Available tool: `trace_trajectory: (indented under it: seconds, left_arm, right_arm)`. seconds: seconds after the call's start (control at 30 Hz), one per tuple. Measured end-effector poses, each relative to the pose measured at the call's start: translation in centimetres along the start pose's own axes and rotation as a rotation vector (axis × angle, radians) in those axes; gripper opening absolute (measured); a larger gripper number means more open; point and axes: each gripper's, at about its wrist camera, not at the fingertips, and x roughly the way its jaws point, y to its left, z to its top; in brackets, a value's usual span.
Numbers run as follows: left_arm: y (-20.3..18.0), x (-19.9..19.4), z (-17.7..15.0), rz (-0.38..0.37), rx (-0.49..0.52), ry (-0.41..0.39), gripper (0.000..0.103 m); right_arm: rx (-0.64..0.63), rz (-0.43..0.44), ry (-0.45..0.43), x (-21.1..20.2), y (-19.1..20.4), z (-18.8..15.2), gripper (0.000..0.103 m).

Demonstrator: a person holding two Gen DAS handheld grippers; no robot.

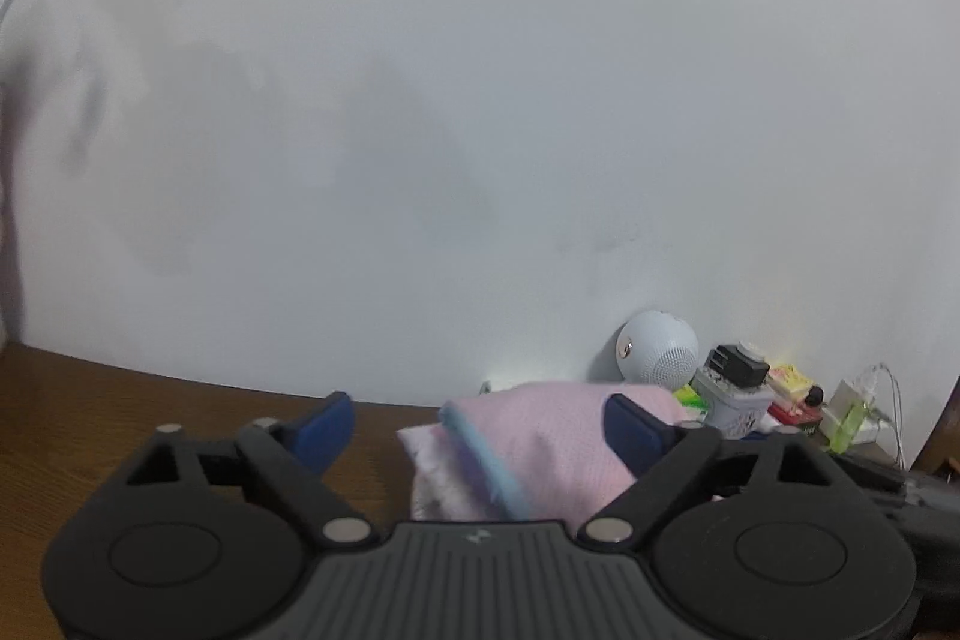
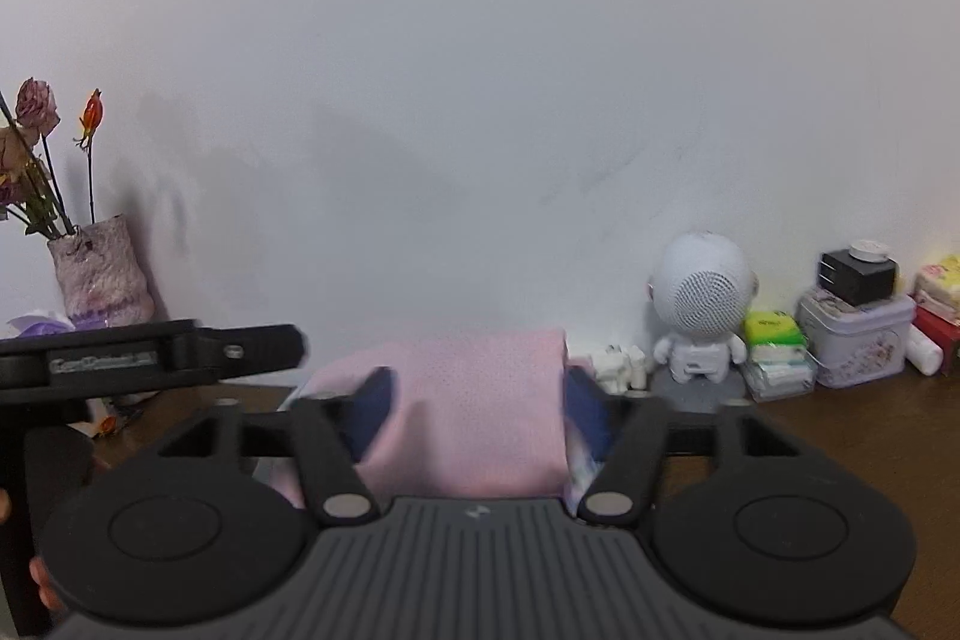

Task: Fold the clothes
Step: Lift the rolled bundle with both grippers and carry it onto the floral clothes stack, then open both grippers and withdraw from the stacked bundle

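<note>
A folded pink garment (image 1: 558,436) lies on the brown wooden table (image 1: 90,412) close to the white wall. A light blue strip (image 1: 486,460) runs across its left part. My left gripper (image 1: 480,430) is open wide; the garment lies between its blue fingers, near the right finger (image 1: 636,430) and apart from the left one. In the right wrist view the pink garment (image 2: 474,412) fills the gap of my right gripper (image 2: 477,415), whose blue pads stand at its two sides without visibly squeezing it. The left gripper's black body (image 2: 150,352) juts in from the left.
A white round-headed speaker figure (image 2: 702,304) stands at the wall right of the garment. Beyond it are tissue packs (image 2: 774,340) and a patterned tin (image 2: 852,340) with a black box on top. A vase of dried flowers (image 2: 99,274) stands at the left.
</note>
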Motion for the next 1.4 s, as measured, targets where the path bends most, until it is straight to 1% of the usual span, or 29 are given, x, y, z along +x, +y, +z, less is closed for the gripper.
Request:
trace_trajectory:
  seconds: [0.03,0.07,0.13,0.2,0.37,0.43,0.53,0.7,0.93,1.23,1.4]
  left_arm:
    - [0.0,-0.5,-0.6,0.008,0.011,-0.006,0.103]
    - [0.1,-1.1,-1.3,0.019,0.022,-0.014,0.103]
    - [0.1,-2.1,-2.7,0.042,0.044,-0.027,0.103]
    - [0.3,-2.8,-3.7,0.07,0.054,-0.017,0.103]
    - [0.8,-3.9,-4.9,0.093,0.031,0.015,0.103]
    - [1.0,-4.3,-5.2,0.097,0.021,0.025,0.103]
    - [0.9,-5.3,-6.0,0.104,0.034,0.029,0.103]
    - [1.0,-7.4,-7.4,0.113,0.057,0.04,0.103]
    - [1.2,-10.5,-9.5,0.117,0.046,0.084,0.103]
    - [1.3,-16.2,-11.9,0.143,0.049,0.1,0.103]
    - [1.4,-19.3,-13.1,0.122,0.036,0.145,0.103]
  right_arm:
    - [-0.006,-0.005,0.001,-0.5,0.2,-0.3,0.093]
    - [-0.015,-0.01,0.002,-0.9,0.4,-0.6,0.103]
    - [-0.042,-0.016,0.002,-1.7,1.1,-1.2,0.103]
    - [-0.064,-0.02,0.009,-2.3,1.9,-2.0,0.103]
    - [-0.074,-0.026,0.039,-2.9,3.3,-2.9,0.103]
    - [-0.061,-0.023,0.044,-3.2,3.7,-3.1,0.103]
    - [-0.042,-0.018,0.055,-3.8,4.0,-3.6,0.103]
    - [-0.027,-0.036,0.07,-5.1,4.4,-4.7,0.103]
    - [-0.007,-0.057,0.098,-7.7,4.9,-6.6,0.103]
    - [-0.004,-0.064,0.137,-12.0,6.3,-9.5,0.103]
    - [-0.006,-0.048,0.152,-14.8,7.6,-10.8,0.103]
